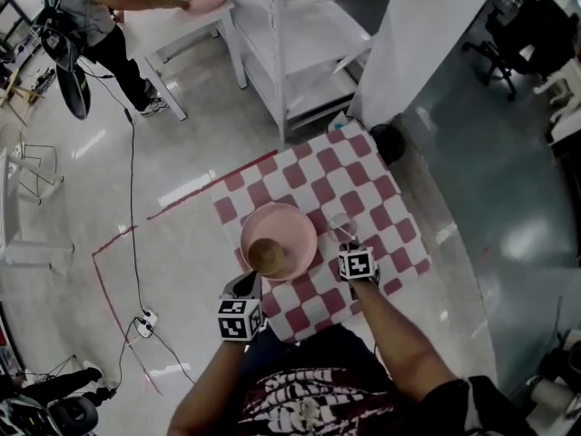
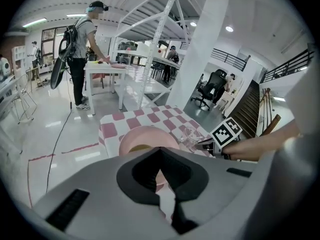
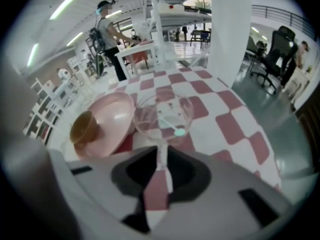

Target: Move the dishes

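A pink bowl (image 1: 289,228) sits on the red-and-white checked table (image 1: 386,198), with a small brown cup (image 1: 266,254) inside it. My left gripper (image 1: 251,281) is shut on the bowl's near rim; in the left gripper view the pink bowl (image 2: 145,136) runs down into the pinched left gripper (image 2: 161,176). Right of it stands a clear glass bowl (image 1: 340,228) with a small pale green bit inside. My right gripper (image 1: 349,244) is shut on its near wall. In the right gripper view, that glass bowl (image 3: 162,115) dips into the right gripper (image 3: 161,156), beside the pink bowl (image 3: 112,116).
A person (image 1: 91,7) stands at a white table (image 1: 177,25) at the far left. White shelving (image 1: 300,53) and a white pillar (image 1: 422,34) rise just beyond the checked table. A cable (image 1: 134,198) and power strip (image 1: 145,321) lie on the floor at left. An office chair (image 1: 526,34) is far right.
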Motion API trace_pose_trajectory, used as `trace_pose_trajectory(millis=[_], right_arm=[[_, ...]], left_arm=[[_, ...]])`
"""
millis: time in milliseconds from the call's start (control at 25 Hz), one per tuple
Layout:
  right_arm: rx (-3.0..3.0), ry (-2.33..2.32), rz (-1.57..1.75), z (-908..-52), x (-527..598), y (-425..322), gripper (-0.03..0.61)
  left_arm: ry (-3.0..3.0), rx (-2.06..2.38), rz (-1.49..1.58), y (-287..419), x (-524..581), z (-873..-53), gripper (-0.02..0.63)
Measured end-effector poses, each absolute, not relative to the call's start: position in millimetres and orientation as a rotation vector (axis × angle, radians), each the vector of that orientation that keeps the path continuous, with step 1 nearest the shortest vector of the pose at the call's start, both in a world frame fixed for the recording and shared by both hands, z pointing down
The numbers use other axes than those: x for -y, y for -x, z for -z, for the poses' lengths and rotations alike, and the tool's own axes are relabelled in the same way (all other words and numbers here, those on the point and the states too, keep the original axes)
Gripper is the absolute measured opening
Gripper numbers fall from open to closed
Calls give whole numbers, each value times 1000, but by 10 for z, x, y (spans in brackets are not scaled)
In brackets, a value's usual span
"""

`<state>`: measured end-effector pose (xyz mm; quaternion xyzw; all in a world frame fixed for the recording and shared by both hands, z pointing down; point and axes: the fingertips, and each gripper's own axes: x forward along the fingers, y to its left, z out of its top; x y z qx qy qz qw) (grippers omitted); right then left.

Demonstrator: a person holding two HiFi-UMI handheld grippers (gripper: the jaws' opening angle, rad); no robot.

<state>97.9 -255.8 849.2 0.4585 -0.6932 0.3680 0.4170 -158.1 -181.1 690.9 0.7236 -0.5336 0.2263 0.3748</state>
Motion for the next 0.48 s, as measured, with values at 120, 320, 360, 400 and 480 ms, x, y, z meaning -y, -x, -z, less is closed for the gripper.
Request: trace_pose_trajectory(millis=[120, 320, 360, 400, 480], right_arm=[[1724, -1117, -919, -8515, 2525, -1011, 80], [1744, -1056, -968, -8410, 2381, -960, 78], [1737, -1029, -991, -8415, 2281, -940, 78], [1720, -1011, -1007, -8430, 2169, -953, 78], [1694, -1005, -1012, -8438, 1994, -1020, 78]], left_arm=[[-1845, 1356, -571, 1602, 1839, -6901, 24], [-1831, 1333, -546, 1605, 1910, -6930, 25], [-1837, 1329, -546, 1600, 1937, -6929, 25], [-1846, 1324, -550, 1590, 1961, -6927, 23], [-1865, 1310, -562, 1556, 1998, -6922, 23]])
